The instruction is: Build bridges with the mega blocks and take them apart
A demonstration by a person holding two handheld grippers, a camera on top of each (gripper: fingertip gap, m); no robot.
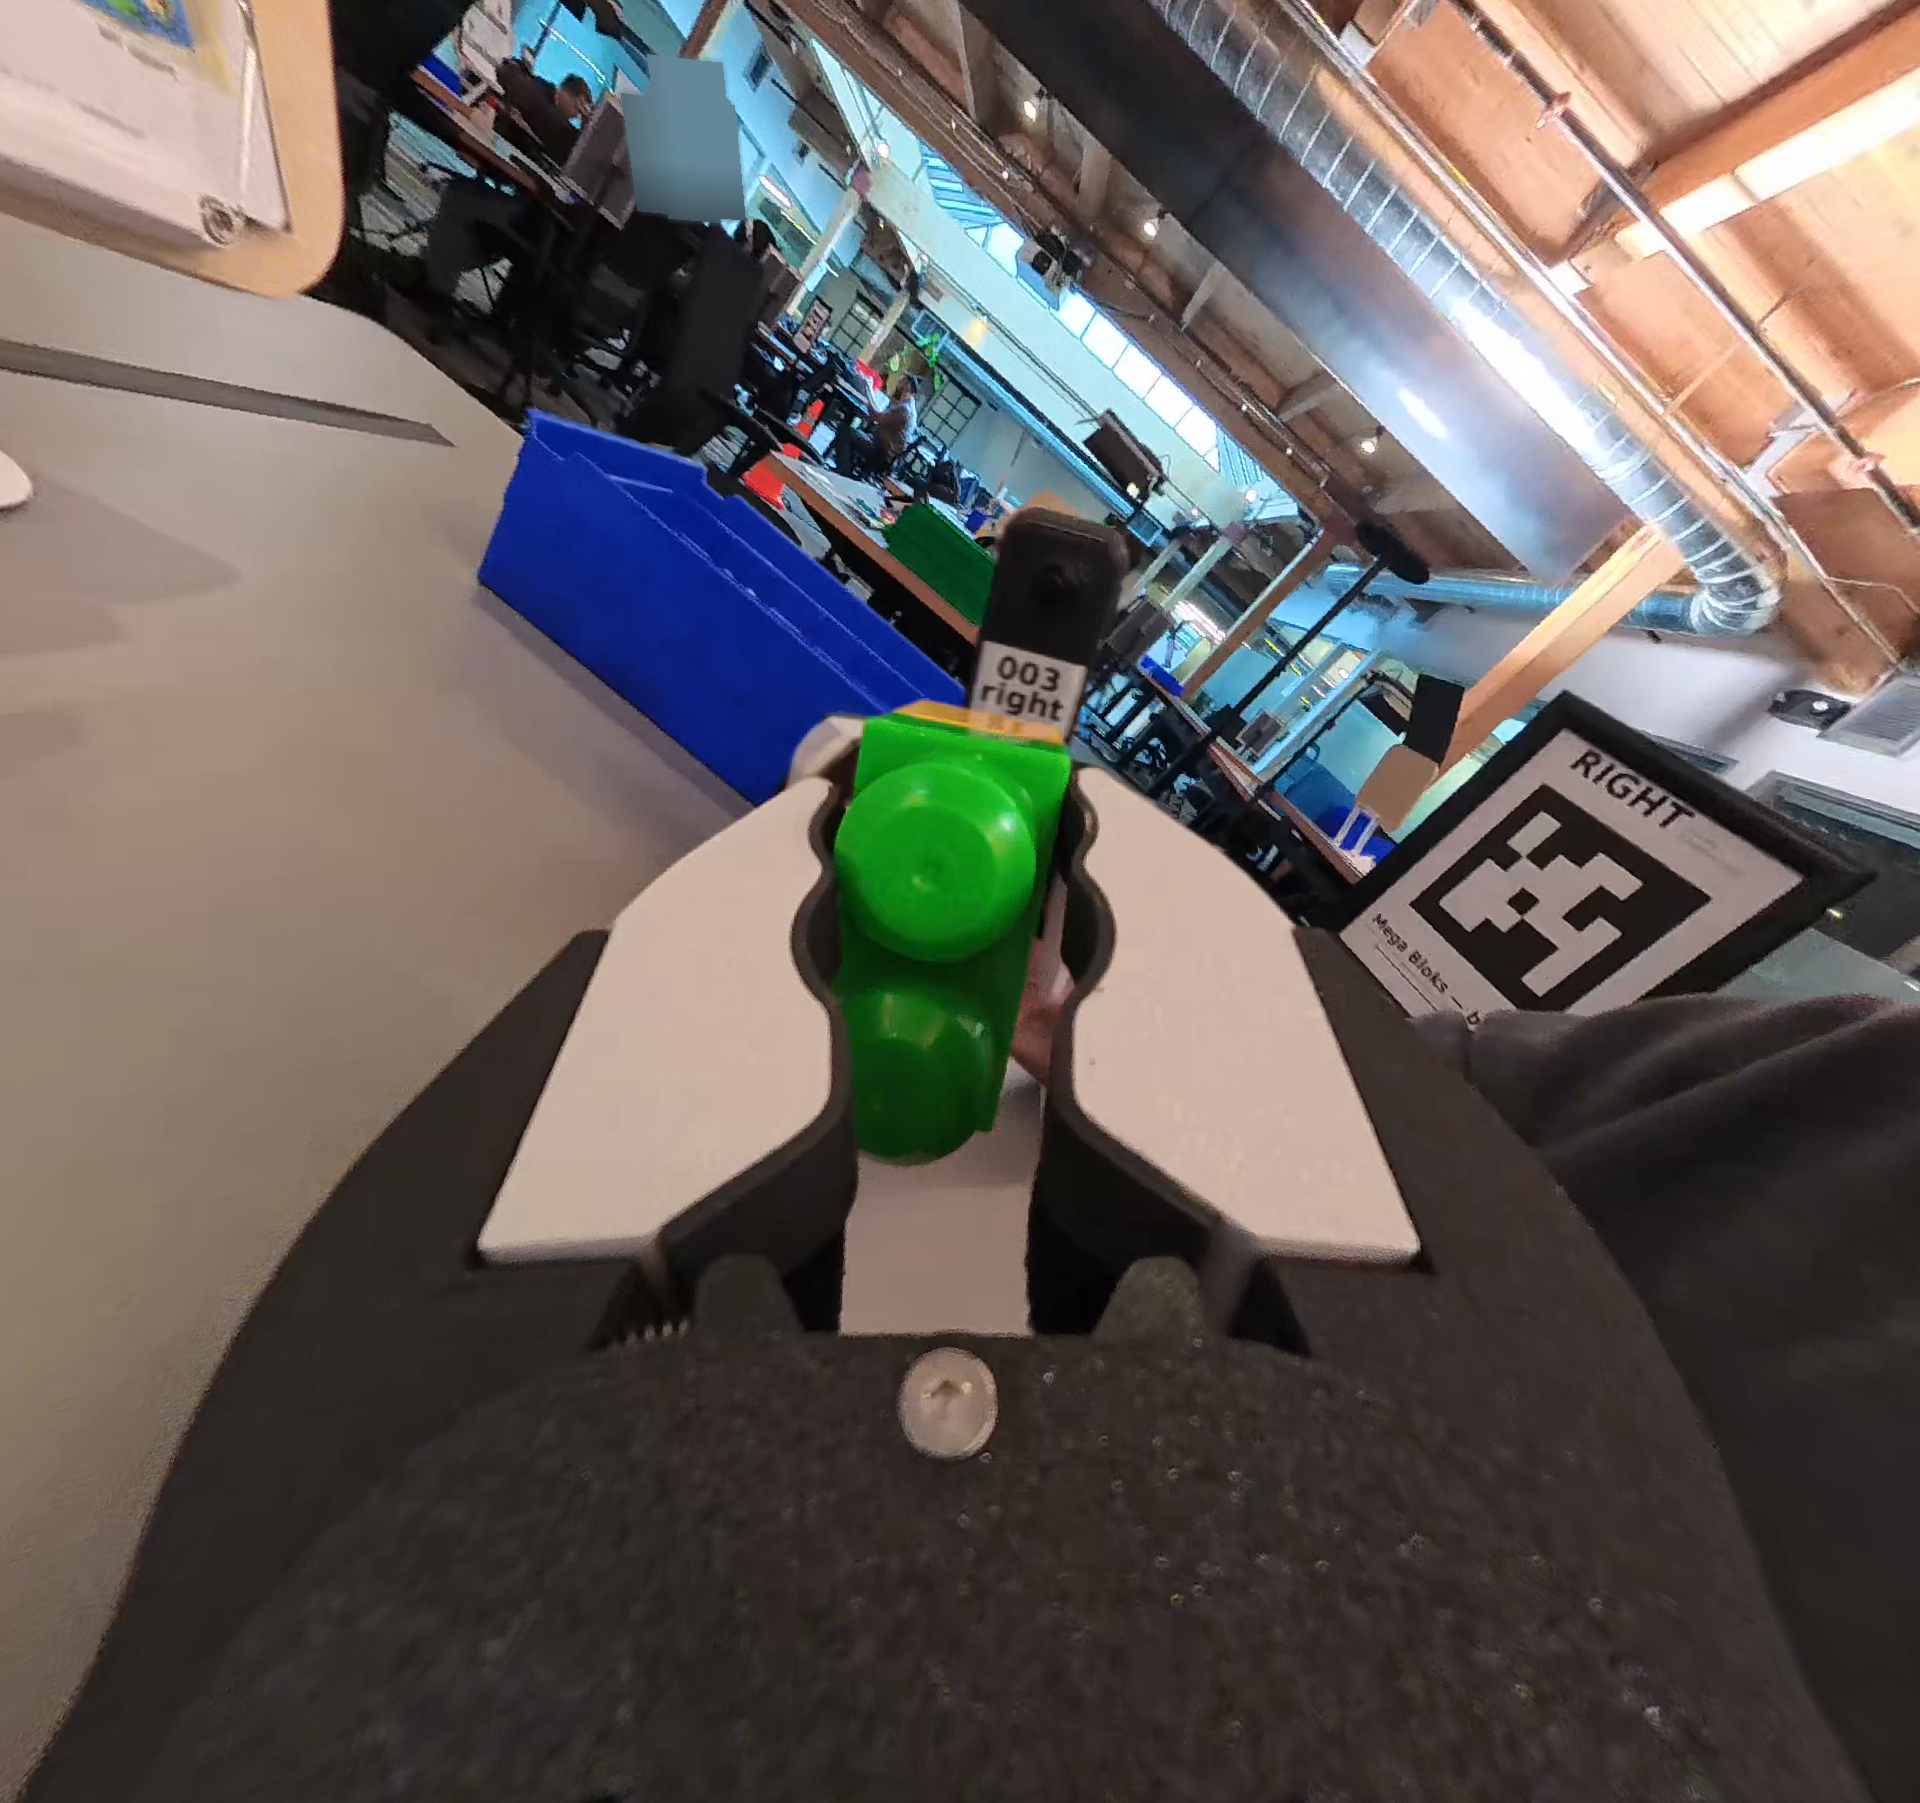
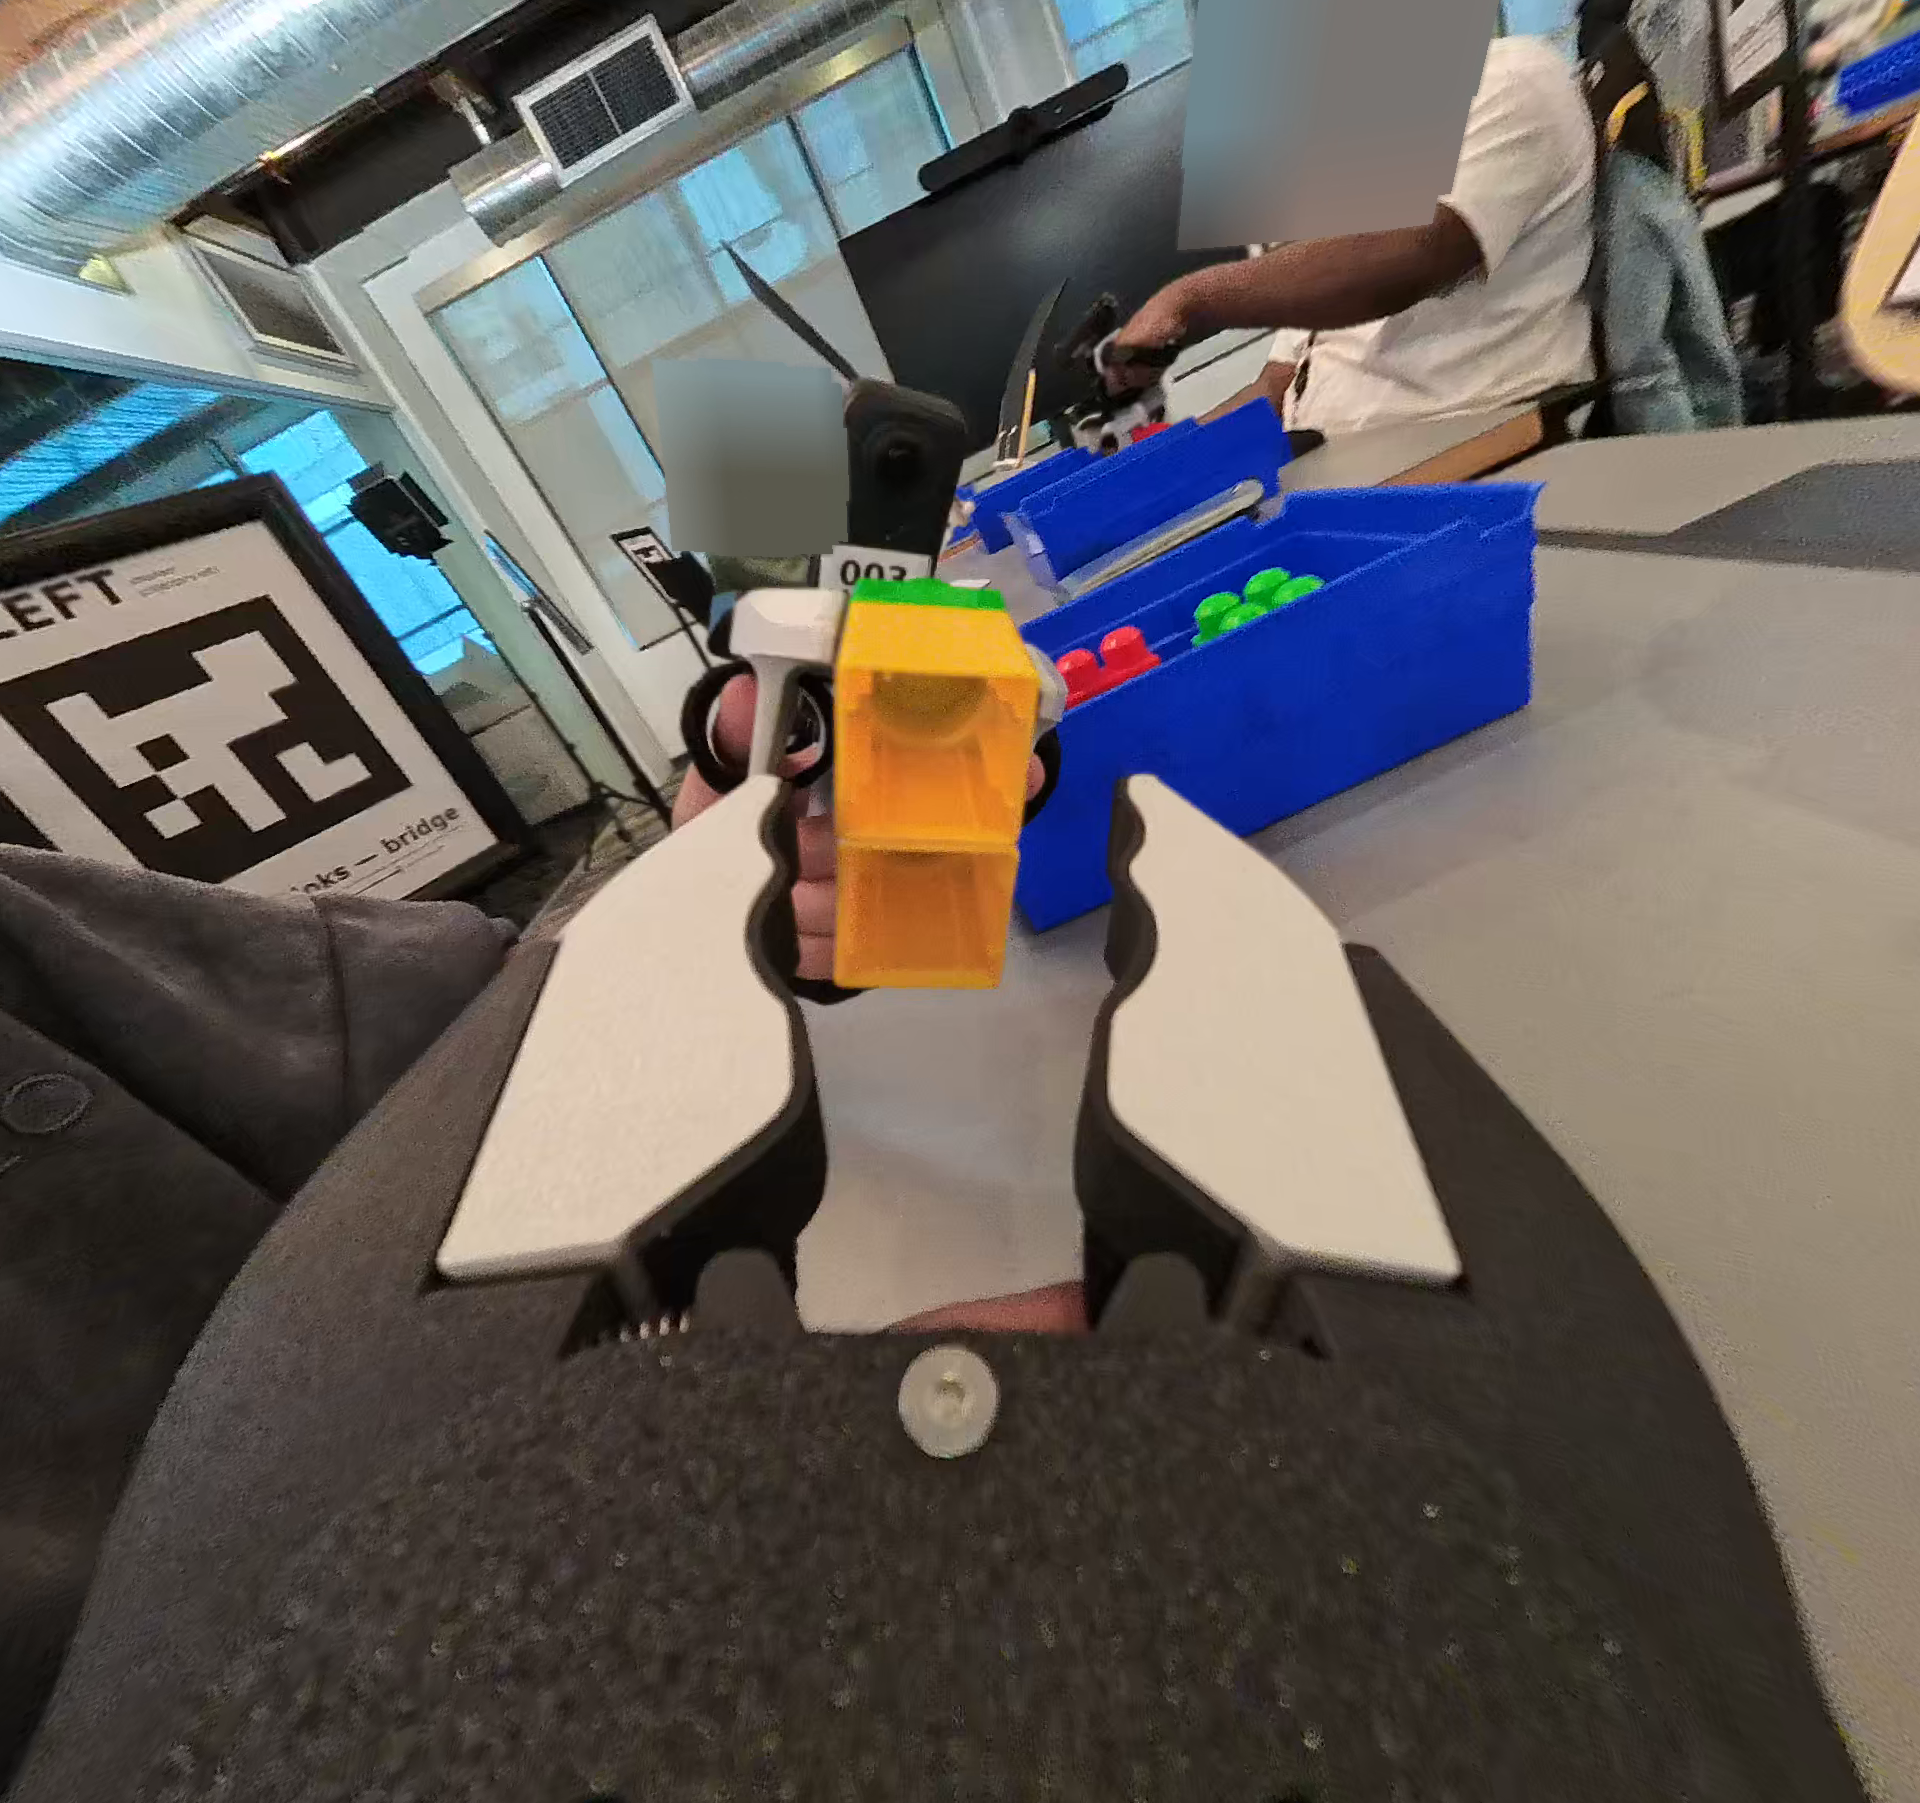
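Item: two joined mega blocks, held in mid-air above a grey table (image 2: 1662, 922). Left gripper (image 1: 940, 818): white fingers closed tight on a bright green two-stud plastic block (image 1: 935, 932), studs facing its camera. A yellow hollow-bottomed plastic block (image 2: 930, 797) is stacked against the green one's far side; its open underside faces the right wrist view. Right gripper (image 2: 945, 818): jaws spread wide, holding nothing, the yellow block just ahead of the gap and untouched. Blue plastic bin (image 2: 1351, 704), near on the table, holds loose red blocks (image 2: 1101, 662) and green blocks (image 2: 1257, 600). Risks, as judged: closing off-centre on the yellow block could twist the pair and slip the green one from its grip; a skewed pull may jam the studs; a sudden release could fling either block off the table.
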